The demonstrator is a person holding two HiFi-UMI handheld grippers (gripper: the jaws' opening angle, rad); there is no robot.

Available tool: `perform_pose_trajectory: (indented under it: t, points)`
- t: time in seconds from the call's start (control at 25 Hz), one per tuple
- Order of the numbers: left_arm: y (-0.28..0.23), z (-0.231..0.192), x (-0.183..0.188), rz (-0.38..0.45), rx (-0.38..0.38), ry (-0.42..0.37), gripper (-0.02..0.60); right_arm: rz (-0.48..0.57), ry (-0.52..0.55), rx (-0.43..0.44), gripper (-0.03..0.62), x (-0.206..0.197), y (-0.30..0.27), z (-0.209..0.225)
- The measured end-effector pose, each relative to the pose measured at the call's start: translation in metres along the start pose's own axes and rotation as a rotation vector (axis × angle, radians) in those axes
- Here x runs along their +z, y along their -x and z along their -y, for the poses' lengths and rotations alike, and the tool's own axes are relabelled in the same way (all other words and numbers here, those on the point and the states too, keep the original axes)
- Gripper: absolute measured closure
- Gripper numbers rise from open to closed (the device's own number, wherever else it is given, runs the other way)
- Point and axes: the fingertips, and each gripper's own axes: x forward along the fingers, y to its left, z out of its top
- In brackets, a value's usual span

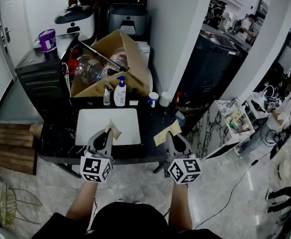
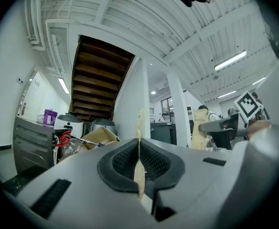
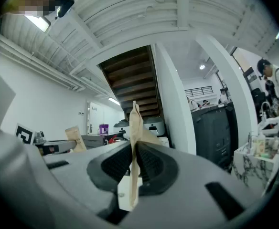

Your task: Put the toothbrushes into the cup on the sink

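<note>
Both grippers hang over the front edge of the black counter [image 1: 61, 138] and point up and forward. My left gripper [image 1: 106, 135] is shut on a flat tan paper packet [image 1: 113, 129], held above the front of the white sink basin [image 1: 98, 128]. In the left gripper view the packet [image 2: 140, 128] stands edge-on between the pads [image 2: 123, 163]. My right gripper [image 1: 171, 137] is shut on a second tan packet [image 1: 165, 133]; in the right gripper view this packet [image 3: 135, 123] rises from the closed jaws. A blue-and-white cup [image 1: 153, 99] and a white cup [image 1: 165, 99] stand behind the sink.
A pump bottle [image 1: 119, 93] and a small bottle [image 1: 106, 96] stand at the sink's back edge, below an open cardboard box [image 1: 127, 54] of clutter. To the right are a marble side table [image 1: 228, 119] and a seated person [image 1: 287, 103]. A wire basket [image 1: 8, 203] sits on the floor at left.
</note>
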Motion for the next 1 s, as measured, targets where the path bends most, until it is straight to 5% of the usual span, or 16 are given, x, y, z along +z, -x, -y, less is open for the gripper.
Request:
perform_pose_trajectory:
  t: [1.0]
  points:
    - [0.007, -0.005, -0.009, 0.010, -0.075, 0.031, 0.577, 0.037, -0.030, -0.057, 0.568, 0.001, 0.013, -0.021]
